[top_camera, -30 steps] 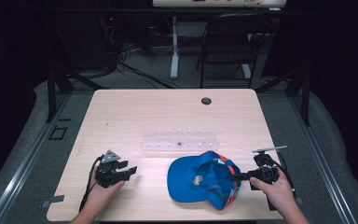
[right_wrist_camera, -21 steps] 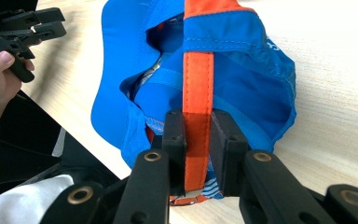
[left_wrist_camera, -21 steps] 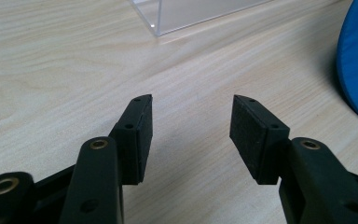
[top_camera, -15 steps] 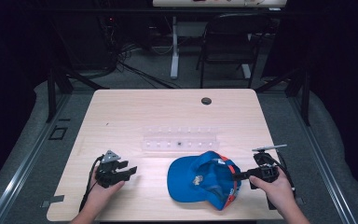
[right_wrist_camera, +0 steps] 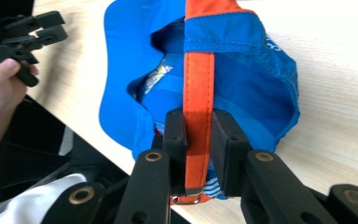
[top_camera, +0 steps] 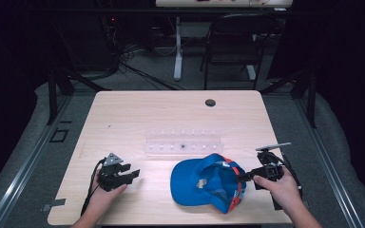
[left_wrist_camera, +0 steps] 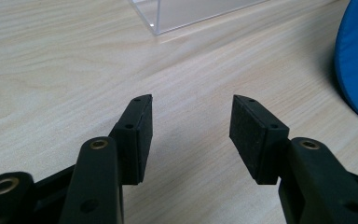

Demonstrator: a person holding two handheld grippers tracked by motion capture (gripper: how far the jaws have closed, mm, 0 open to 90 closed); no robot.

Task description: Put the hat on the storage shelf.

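Observation:
A blue cap point(top_camera: 204, 184) lies upside down near the table's front edge, its brim toward the left. Its orange back strap point(right_wrist_camera: 198, 100) runs between the jaws of my right gripper point(right_wrist_camera: 198, 144), which is shut on it; in the high view that gripper point(top_camera: 247, 176) sits at the cap's right side. My left gripper point(top_camera: 132, 175) rests on the table at the front left, well clear of the cap. Its jaws stand open over bare wood point(left_wrist_camera: 190, 140), and the cap's blue edge point(left_wrist_camera: 356, 65) shows at the right of the left gripper view.
A clear plastic tray point(top_camera: 184, 145) lies flat just behind the cap in the middle of the wooden table point(top_camera: 171, 118); its corner point(left_wrist_camera: 168, 16) shows ahead of my left gripper. A black round grommet point(top_camera: 210, 102) sits near the far edge. A chair point(top_camera: 228, 47) stands beyond the table.

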